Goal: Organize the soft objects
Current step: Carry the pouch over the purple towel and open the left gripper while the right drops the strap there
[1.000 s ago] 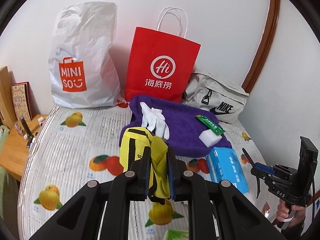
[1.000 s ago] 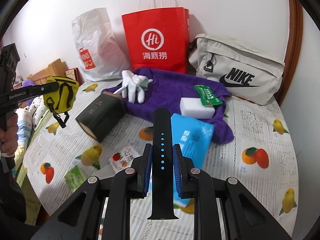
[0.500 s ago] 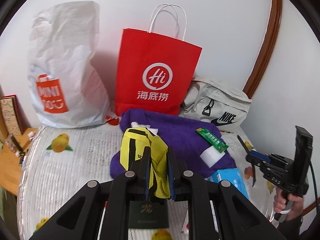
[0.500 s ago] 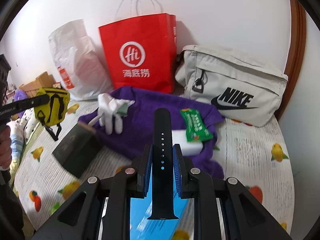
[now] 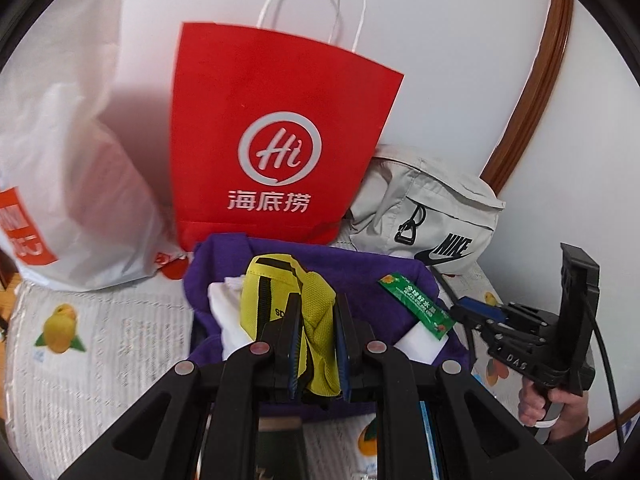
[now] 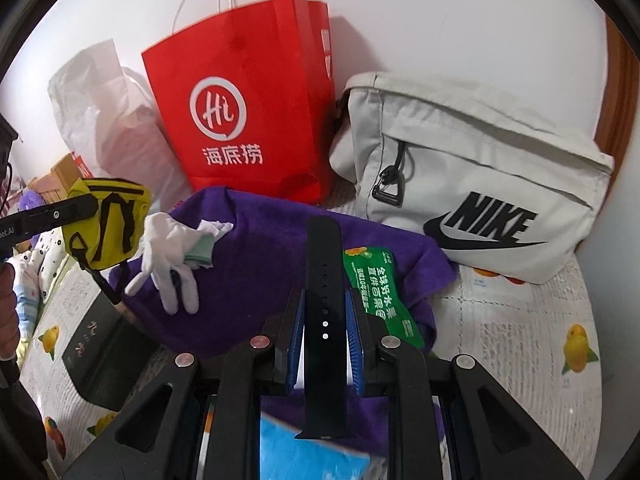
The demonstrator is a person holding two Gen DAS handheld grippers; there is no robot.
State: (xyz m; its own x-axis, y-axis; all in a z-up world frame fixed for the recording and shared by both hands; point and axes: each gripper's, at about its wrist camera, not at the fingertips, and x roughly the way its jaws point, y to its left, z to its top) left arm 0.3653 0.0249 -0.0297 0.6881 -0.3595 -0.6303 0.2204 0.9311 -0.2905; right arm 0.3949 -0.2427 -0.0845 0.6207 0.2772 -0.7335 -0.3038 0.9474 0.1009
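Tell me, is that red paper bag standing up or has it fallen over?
Standing up. The red bag rests on its base on the table against the wall, handles pointing up, logo upright. Whether it holds anything cannot be told.

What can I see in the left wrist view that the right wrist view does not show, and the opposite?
Only the left wrist view shows the right gripper from outside and a white block under the green packet.

Only the right wrist view shows the black strap clearly, the dark box and the whole white glove.

Both show the yellow pouch, red bag, Nike bag and purple towel.
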